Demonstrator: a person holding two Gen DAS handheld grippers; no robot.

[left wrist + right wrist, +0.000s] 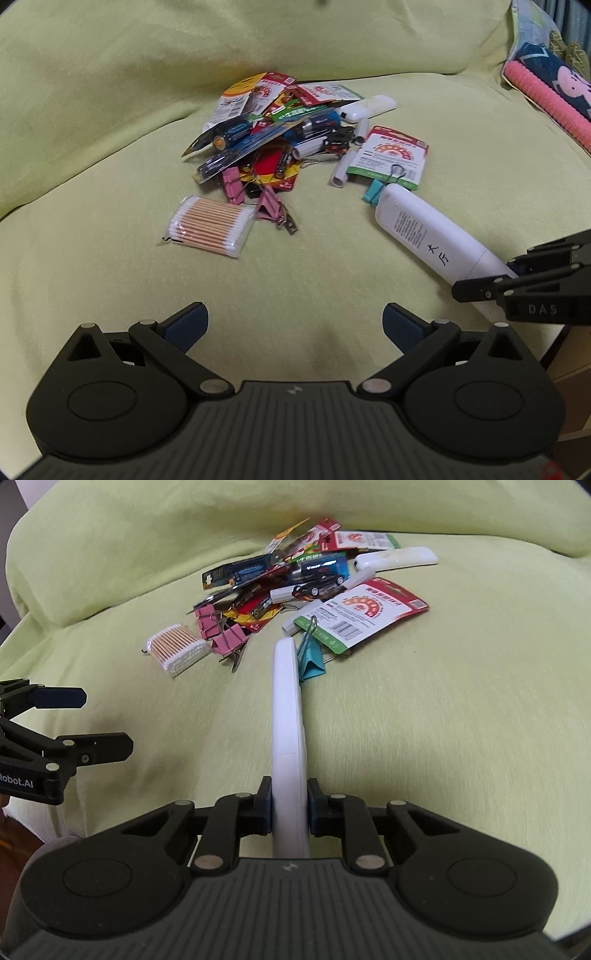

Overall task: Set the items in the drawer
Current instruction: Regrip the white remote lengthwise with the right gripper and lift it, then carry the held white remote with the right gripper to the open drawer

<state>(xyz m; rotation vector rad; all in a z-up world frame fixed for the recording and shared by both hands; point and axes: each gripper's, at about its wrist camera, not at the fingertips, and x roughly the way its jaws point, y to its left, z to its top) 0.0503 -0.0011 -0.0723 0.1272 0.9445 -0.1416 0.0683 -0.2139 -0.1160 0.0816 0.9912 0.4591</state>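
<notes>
A long white remote-like device [288, 716] runs straight out from my right gripper [289, 805], whose jaws are shut on its near end. The same device [428, 236] lies slanted at the right of the left wrist view, with the right gripper [517, 291] at its lower end. My left gripper [295, 325] hovers open over bare cloth, nothing between its blue pads. Beyond lies a heap of small items [280, 125]: battery packs, carded packets, pink binder clips [266, 203], a teal clip [310, 661] and a cotton swab pack [210, 225]. No drawer is in view.
Everything rests on a yellow-green cloth [443, 720] over a soft cushioned surface with a raised back. A second white device [399, 559] lies at the heap's far right. A patterned cushion with a pink roll [550, 99] sits far right. The left gripper [55, 731] shows at the left edge.
</notes>
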